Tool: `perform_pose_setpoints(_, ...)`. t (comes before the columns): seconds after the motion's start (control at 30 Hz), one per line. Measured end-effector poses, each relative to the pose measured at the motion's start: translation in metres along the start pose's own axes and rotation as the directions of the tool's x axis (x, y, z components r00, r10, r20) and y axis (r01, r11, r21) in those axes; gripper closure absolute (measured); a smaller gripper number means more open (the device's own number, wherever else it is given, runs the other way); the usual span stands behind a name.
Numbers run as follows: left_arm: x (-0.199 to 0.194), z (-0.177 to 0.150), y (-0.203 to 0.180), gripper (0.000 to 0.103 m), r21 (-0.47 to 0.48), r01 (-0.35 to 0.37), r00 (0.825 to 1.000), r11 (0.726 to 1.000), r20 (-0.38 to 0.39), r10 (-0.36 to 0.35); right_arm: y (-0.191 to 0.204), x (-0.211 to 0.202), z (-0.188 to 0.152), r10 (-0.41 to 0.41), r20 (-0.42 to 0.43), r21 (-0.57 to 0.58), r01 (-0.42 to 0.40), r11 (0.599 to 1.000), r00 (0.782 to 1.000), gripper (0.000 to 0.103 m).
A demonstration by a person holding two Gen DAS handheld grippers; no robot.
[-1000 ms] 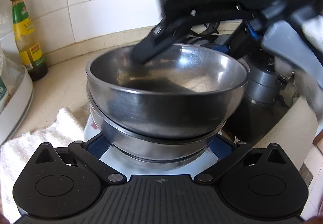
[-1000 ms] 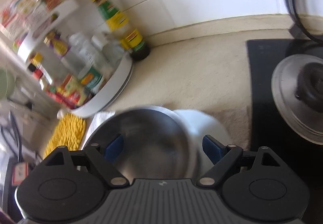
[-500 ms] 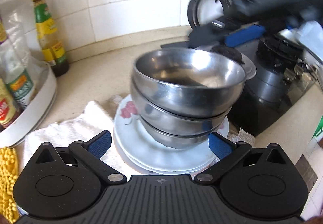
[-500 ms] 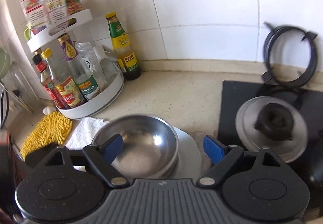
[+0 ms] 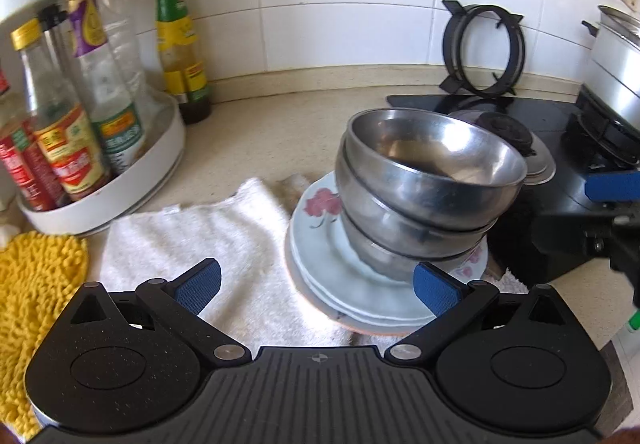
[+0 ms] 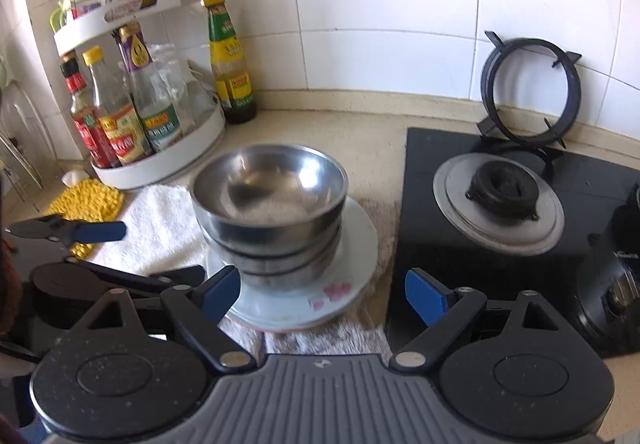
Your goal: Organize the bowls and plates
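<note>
With three nested stainless-steel bowls [image 6: 269, 204] stacked on the pile of white floral plates [image 6: 356, 244], the sorting looks essentially done; only centring the leaning stack, which sits at twelve o'clock from both grippers on the white towel [image 5: 208, 236], may remain. Left gripper [image 5: 316, 286] and right gripper [image 6: 320, 294] both stand wide apart, holding nothing.
</note>
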State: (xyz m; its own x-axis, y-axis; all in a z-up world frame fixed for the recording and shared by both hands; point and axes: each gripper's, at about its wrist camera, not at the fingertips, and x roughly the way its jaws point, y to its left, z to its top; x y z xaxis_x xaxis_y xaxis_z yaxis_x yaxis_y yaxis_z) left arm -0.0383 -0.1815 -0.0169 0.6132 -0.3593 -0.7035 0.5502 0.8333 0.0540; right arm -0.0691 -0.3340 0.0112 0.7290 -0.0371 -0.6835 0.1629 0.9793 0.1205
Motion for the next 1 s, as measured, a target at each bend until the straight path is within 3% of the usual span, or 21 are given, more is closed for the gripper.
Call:
perform_pose_setpoints(0.5, -0.018, -0.025, 0.003, 0.000, -0.041, -0.037, 0.998, 0.998, -0.045, 0.036, 0.018, 0.002, -0.027, -0.046, -0.051, -0.018, 0.046, 0.999, 0.998, 0.001)
perform_pose_setpoints(1.0, -0.018, -0.033, -0.005, 0.000, -0.050, -0.066, 0.995, 0.997, -0.081, 0.062, 0.016, 0.008, -0.028, 0.003, -0.072, -0.037, -0.005, 0.999, 0.997, 0.000)
